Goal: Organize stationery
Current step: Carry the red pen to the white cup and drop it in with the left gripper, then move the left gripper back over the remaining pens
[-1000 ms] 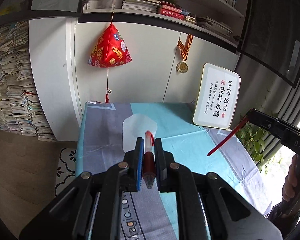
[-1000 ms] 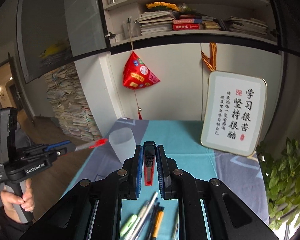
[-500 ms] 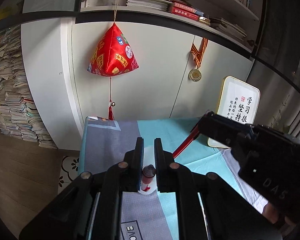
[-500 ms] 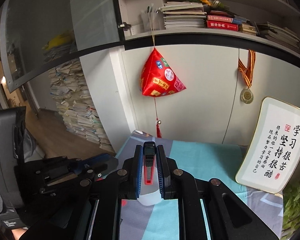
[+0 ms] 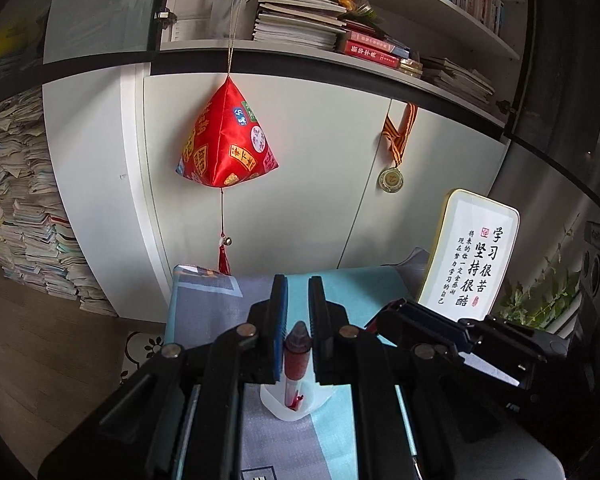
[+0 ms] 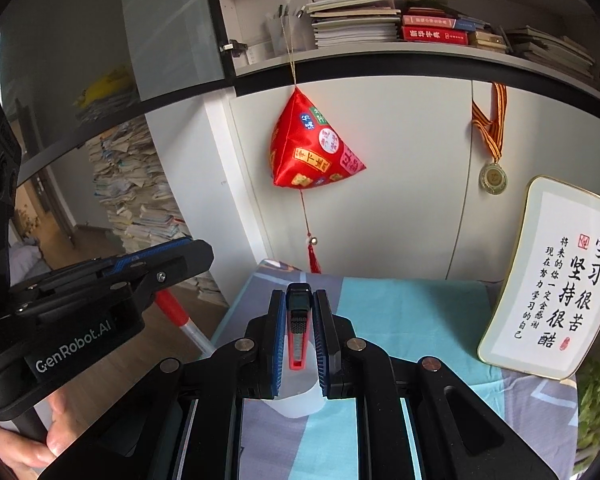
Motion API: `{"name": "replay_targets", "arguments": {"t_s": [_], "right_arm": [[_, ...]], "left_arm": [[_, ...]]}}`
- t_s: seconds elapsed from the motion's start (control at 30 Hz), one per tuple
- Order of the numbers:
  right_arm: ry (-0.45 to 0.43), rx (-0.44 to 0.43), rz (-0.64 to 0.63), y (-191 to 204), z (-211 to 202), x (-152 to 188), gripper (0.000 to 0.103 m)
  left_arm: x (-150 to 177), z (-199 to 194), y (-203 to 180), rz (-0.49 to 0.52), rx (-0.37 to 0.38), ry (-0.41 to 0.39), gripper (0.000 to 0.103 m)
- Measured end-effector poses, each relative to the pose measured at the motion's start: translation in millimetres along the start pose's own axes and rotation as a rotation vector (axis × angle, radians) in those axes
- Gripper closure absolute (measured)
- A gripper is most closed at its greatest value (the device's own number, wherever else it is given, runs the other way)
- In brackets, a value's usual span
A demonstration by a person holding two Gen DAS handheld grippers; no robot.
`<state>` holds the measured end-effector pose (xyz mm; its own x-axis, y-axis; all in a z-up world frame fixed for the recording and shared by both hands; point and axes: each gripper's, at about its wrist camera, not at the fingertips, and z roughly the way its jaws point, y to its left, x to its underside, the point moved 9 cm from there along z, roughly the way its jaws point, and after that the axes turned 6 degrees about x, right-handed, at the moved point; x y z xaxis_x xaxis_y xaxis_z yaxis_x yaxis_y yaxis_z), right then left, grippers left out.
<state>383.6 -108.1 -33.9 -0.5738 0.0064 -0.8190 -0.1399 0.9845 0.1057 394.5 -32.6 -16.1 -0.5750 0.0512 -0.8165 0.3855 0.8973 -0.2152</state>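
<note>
The left tongs [image 5: 298,336] are clamping a red pen [image 5: 297,364] by its upper barrel, with the pen hanging tip-down into the translucent cup [image 5: 288,406] that is standing on the table [image 5: 204,304]. The right tongs [image 6: 299,330] are gripping a red-and-black utility knife [image 6: 298,320], narrowed onto its body, and hovering just above the same cup [image 6: 296,402]. The step in hand looks to be dropping both items into the cup. To do it well, the person should be keeping the pen near upright and centred over the mouth, well clear of the rim, and opening the left tongs only once its lower end is properly inside the wall, since the light cup could tip if nudged sideways. Because the two tools are crowding one small opening, it would be wiser to release one, draw that hand back, then bring the knife down, rather than letting go of both together. As for writing, "GenRobot.AI" is showing in white on the side of the left tool in the right wrist view, and a white plaque [image 6: 556,280] leaning at the back of the table is carrying black Chinese calligraphy with small red seals; the red pouch [image 6: 312,148] hanging from the cabinet is bearing patches of characters too small to read.
</note>
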Motion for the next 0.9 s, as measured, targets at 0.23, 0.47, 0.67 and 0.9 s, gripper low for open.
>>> {"name": "replay_targets", "arguments": {"t_s": [0.23, 0.47, 0.67, 0.9], "right_arm": [[0.028, -0.003, 0.006, 0.9, 27.7, 21.8, 0.088], [0.028, 0.057, 0.041, -26.4, 26.3, 44.2, 0.057], [-0.032, 0.156, -0.014, -61.3, -22.7, 69.0, 0.032], [0.12, 0.221, 0.05, -116.2, -56.0, 148.1, 0.03]], "left_arm": [[20.4, 35.0, 15.2, -0.048, 0.009, 0.02, 0.095], [62.1, 46.8, 38.4, -0.163, 0.031, 0.078, 0.074], [67.3, -13.3, 25.6, -0.129, 0.005, -0.05, 0.018], [123.9, -55.7, -17.2, 0.008, -0.047, -0.029, 0.007]]}}
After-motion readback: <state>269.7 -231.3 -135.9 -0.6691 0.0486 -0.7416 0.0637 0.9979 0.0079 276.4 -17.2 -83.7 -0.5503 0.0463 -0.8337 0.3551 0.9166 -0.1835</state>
